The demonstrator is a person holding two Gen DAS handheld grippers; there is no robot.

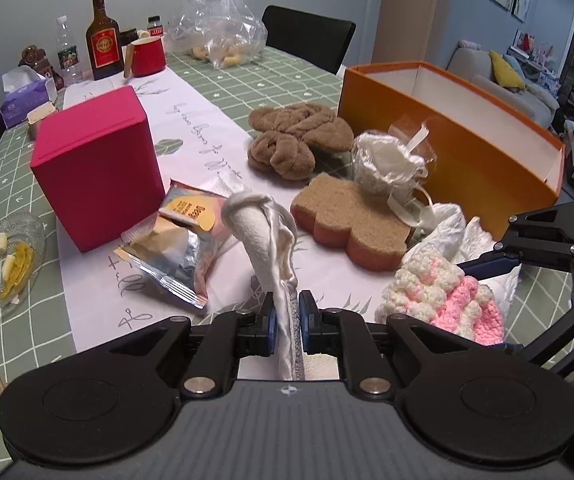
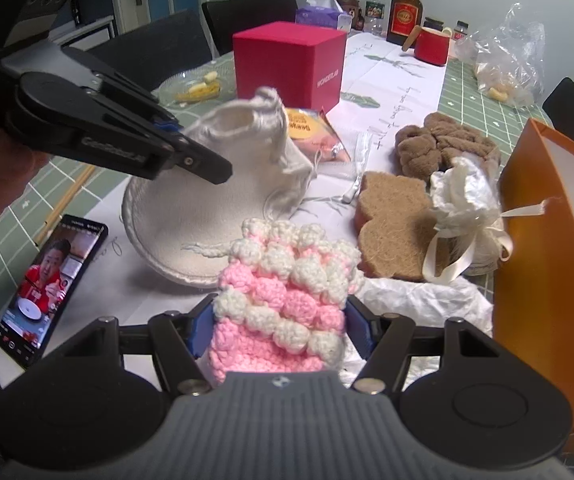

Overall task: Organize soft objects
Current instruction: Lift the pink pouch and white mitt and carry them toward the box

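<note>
1. The left gripper (image 1: 287, 316) is clenched on the edge of a white cloth pouch (image 1: 263, 232), its blue pads pressing the fabric from both sides; the pouch stands up in front of the jaws.
2. The right gripper (image 2: 279, 328) is clenched on a pink-and-white crocheted piece (image 2: 287, 292), which fills the gap between its two blue pads.
3. The orange box (image 1: 439, 120) serves as landmark; it stands open on the table (image 1: 287, 76), its white inside showing.
4. Just beside the box's near wall sits a cream bundle tied with ribbon (image 1: 387, 168), resting partly on a brown flower-shaped sponge (image 1: 347, 220).
5. A brown twisted towel (image 1: 295, 136) lies to the left of the box, just behind the sponge.
6. White crumpled paper (image 2: 419, 304) lies against the box's front corner, under the crocheted piece.
7. Well to the left of the box stands a red cube box (image 1: 95, 168), with a torn snack packet (image 1: 179, 240) at its foot.
8. In the right wrist view, a phone (image 2: 51, 288) with a lit screen lies far from the box, beyond the white pouch.
</note>
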